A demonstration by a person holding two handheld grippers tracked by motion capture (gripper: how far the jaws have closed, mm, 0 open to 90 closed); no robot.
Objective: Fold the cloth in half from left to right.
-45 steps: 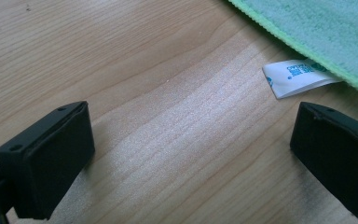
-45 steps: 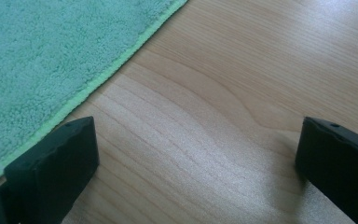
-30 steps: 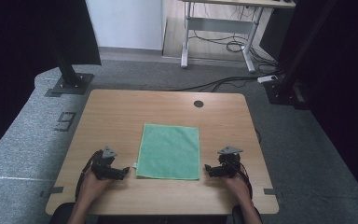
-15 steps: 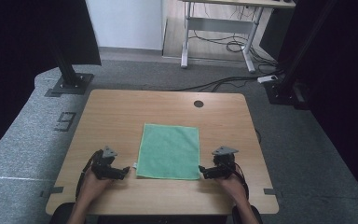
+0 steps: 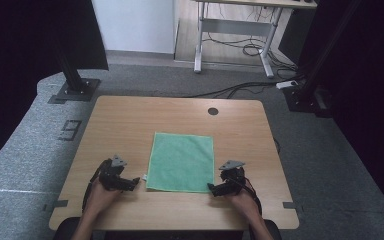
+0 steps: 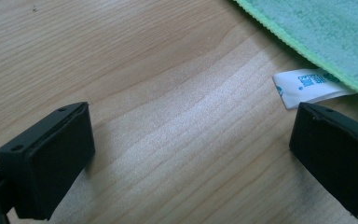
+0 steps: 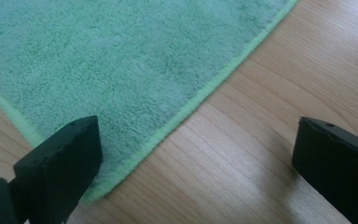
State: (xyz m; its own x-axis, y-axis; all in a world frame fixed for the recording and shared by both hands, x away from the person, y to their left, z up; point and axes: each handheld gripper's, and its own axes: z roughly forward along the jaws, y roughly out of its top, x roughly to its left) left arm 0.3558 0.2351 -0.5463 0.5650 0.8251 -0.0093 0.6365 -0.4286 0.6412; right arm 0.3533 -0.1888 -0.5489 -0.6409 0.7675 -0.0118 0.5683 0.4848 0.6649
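Observation:
A green cloth point(image 5: 181, 161) lies flat on the wooden table point(image 5: 130, 120), near its front edge. My left gripper point(image 5: 132, 183) rests open on the table just left of the cloth's near left corner. In the left gripper view point(image 6: 191, 149) bare wood lies between the jaws, with the cloth's white label point(image 6: 307, 86) and green edge point(image 6: 317, 28) at the upper right. My right gripper point(image 5: 213, 188) stands open at the cloth's near right corner. The right gripper view point(image 7: 196, 154) has that cloth corner point(image 7: 121, 84) reaching between its jaws.
A round cable hole point(image 5: 213, 111) is in the table's far side. Black stand bases point(image 5: 75, 90) sit on the grey floor at the left and at the right point(image 5: 305, 97). A white desk frame point(image 5: 230, 35) with cables stands behind.
My right gripper has slid left toward the cloth's near right corner. The left gripper has stayed where it was.

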